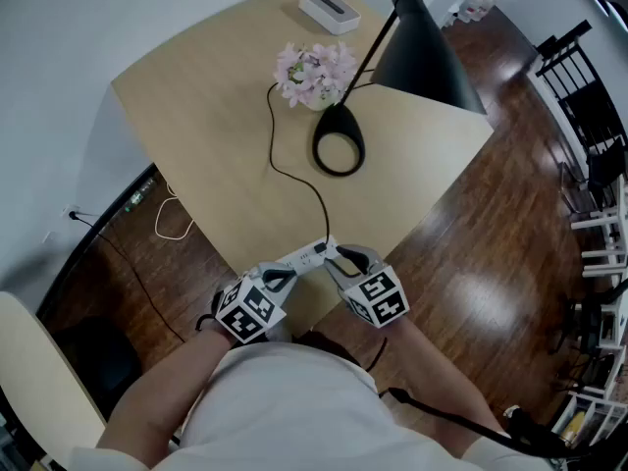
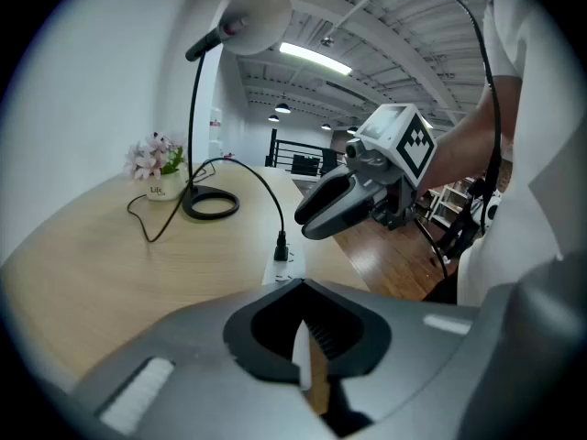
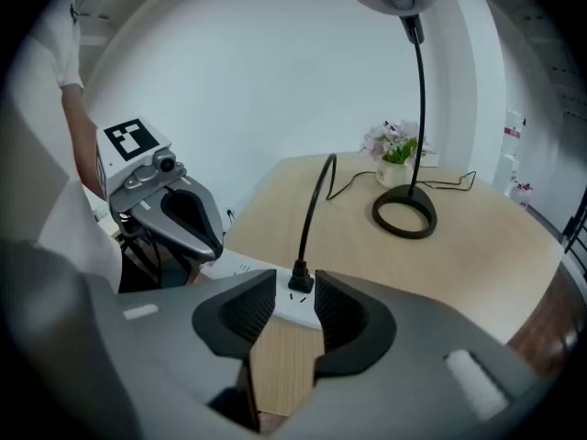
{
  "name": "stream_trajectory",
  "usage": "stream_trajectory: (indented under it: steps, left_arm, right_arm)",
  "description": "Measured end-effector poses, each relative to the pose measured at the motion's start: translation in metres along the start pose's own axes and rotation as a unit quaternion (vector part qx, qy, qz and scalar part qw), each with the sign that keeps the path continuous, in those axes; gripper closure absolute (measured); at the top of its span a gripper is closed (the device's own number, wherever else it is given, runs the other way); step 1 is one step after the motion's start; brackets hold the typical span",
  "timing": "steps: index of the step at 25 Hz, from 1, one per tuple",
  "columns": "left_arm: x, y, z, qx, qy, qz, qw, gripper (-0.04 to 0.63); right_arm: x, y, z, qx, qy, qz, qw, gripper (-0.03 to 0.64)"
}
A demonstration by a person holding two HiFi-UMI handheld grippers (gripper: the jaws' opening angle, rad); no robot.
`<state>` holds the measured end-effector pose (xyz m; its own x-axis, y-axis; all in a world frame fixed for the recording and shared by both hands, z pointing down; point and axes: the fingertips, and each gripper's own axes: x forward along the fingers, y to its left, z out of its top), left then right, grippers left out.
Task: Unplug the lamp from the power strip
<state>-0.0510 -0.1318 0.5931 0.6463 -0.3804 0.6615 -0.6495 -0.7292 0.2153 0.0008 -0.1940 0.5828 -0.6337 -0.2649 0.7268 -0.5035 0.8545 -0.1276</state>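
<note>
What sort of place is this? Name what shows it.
Probably an office or loft workspace: a wooden desk with a black lamp and power strip, dark wood floor, and an exposed ceiling with strip lights.

Left tool (image 1: 279, 277) and right tool (image 1: 350, 260) flank a power strip (image 1: 306, 256) on the worktop (image 1: 211, 116); a lamp (image 1: 422, 52) stands beyond it.

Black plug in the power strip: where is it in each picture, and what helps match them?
Head view: plug, low centre, at the table's near edge.
Left gripper view: plug, centre, slightly low.
Right gripper view: plug, centre, lower still.
Shared landmark: the lamp's black ring base.
</note>
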Motion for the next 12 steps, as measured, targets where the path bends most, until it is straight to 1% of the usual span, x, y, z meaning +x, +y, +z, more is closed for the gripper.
stream_trajectory:
  steps: [4,8,10,12]
  left_arm:
    - [0.017,0.024,-0.008,0.031,0.036,-0.027,0.9985,0.592]
    - [0.028,0.029,-0.017,0.063,0.064,-0.061,0.9941,0.592]
    - [0.031,0.028,-0.021,0.067,0.073,-0.077,0.992,0.592]
    - [0.033,0.028,-0.023,0.065,0.073,-0.092,0.991,0.592]
  right_arm:
    - [0.032,-0.003,0.004,0.009,0.017,-0.001,1.0,0.48]
    - [0.048,-0.004,0.005,0.013,0.028,-0.014,0.999,0.48]
    - [0.051,-0.005,0.005,0.019,0.031,-0.022,0.999,0.493]
    - [0.053,-0.007,0.005,0.021,0.031,-0.029,0.999,0.522]
